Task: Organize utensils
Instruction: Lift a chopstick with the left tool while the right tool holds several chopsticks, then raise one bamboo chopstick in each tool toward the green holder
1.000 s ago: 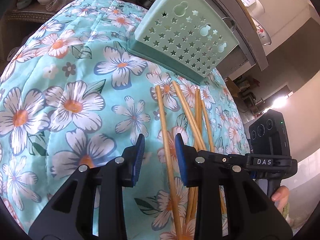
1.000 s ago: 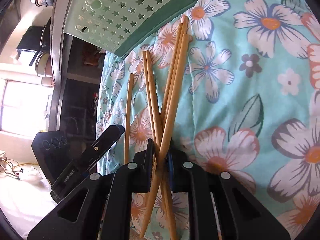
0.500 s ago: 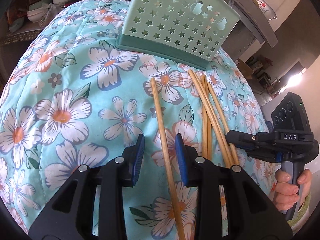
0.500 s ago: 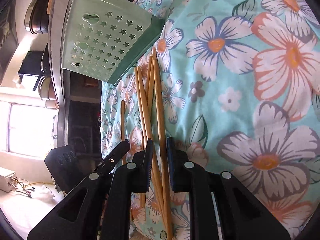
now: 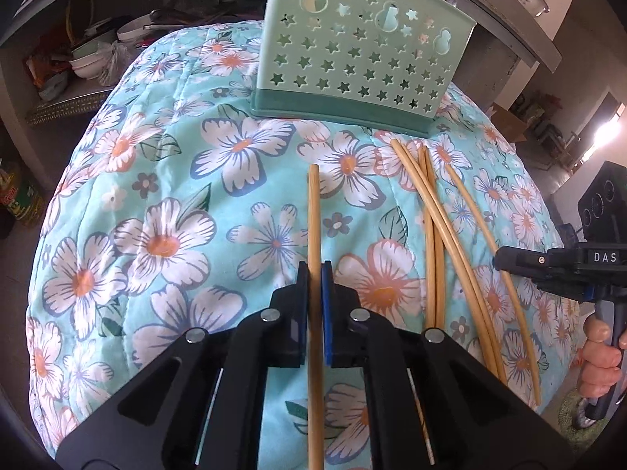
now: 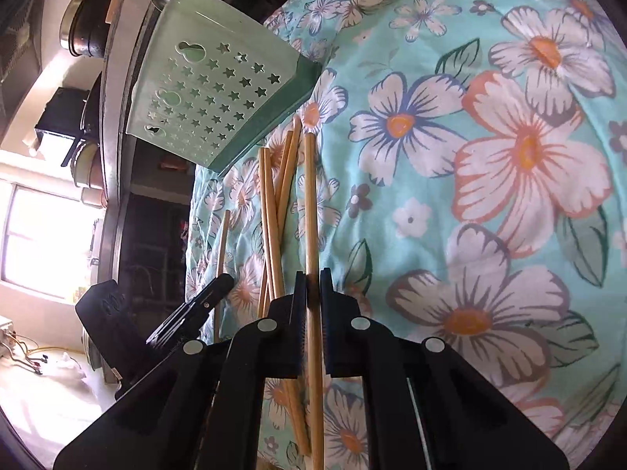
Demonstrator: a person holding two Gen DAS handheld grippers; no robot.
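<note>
1. Flowered turquoise quilting (image 5: 164,203) covers the whole surface under me, bulging in both fisheye views.
2. Nearest, my left gripper (image 5: 314,274) has just been closing and now pinches a single chopstick (image 5: 314,211); its lower end runs out of frame beneath my fingers.
3. My right gripper (image 6: 312,284) has also just narrowed and clamps another chopstick (image 6: 309,203), whose near end is likewise cut off.
4. Beside it lie the loose chopsticks (image 5: 435,211), crossing one another so I cannot count them surely.
5. Farther off stands the green star-punched holder (image 5: 360,58), its inside hidden from me.
6. Behind it, shelf clutter stays too dim to make out.
</note>
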